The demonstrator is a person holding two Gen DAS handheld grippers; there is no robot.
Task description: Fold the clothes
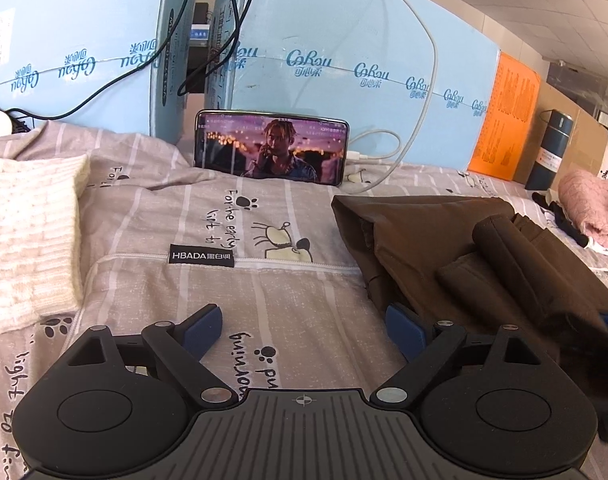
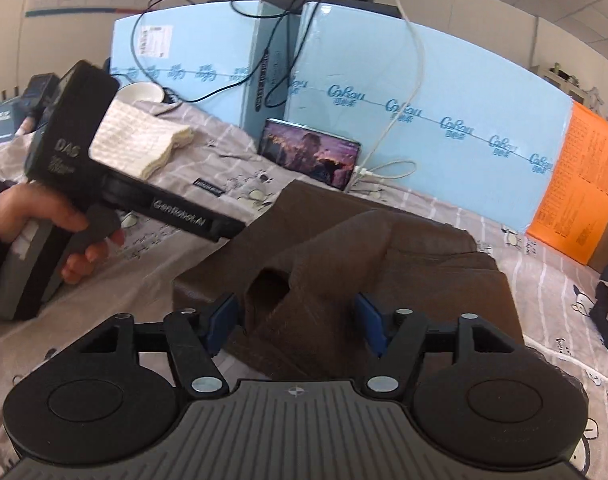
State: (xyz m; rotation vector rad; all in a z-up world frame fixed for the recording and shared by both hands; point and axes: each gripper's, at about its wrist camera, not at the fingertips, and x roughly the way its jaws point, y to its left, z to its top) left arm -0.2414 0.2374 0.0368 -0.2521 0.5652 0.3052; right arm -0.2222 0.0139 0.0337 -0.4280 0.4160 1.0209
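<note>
- We see the brown clothes lying partly folded on the bed sheet, in front of the phone.
- Our right gripper has its jaws open, with a brown fold between them, but the pads do not press it.
- Our left gripper is wide open over the sheet and holds nothing.
- A white knit lies on the left.
- Blue boxes stand behind.
</note>
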